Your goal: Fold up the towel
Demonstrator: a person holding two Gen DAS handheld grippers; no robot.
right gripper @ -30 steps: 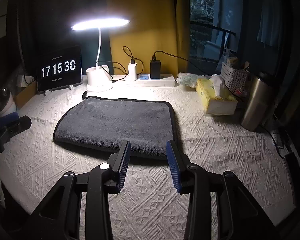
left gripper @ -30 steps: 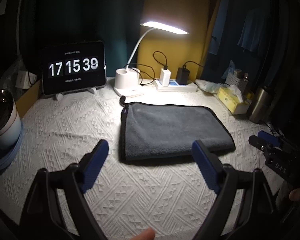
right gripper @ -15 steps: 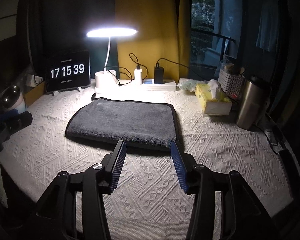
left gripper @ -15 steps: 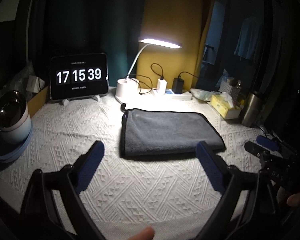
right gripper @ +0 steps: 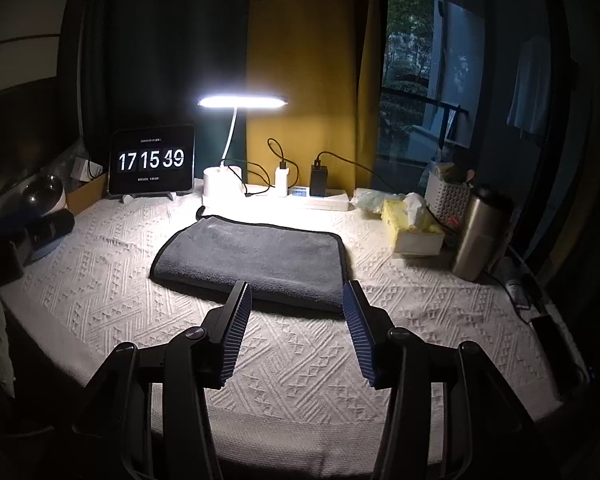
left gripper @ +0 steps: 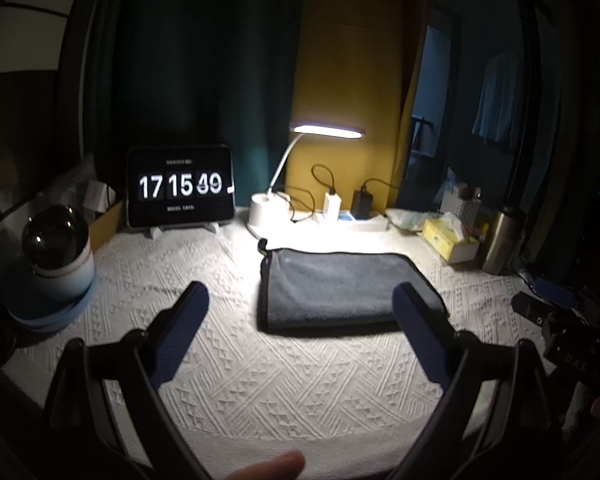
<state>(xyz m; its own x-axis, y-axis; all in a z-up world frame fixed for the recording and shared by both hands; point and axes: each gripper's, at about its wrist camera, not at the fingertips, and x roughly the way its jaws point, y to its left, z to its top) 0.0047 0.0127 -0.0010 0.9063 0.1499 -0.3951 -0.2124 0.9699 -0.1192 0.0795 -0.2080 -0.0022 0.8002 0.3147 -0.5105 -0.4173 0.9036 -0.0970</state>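
Grey towel (right gripper: 252, 266) lies folded flat on the table (right gripper: 300, 364) (white textured cover). Left claw (left gripper: 300, 312) wide, right claw (right gripper: 296, 300) wide, both off the towel, holding nothing.

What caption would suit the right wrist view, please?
Open right gripper above white tablecloth, facing folded grey towel beneath lit desk lamp.

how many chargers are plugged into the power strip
2, side by side on the power strip behind the towel: a white charger nearer the lamp and a black charger beside it. None looks hidden.
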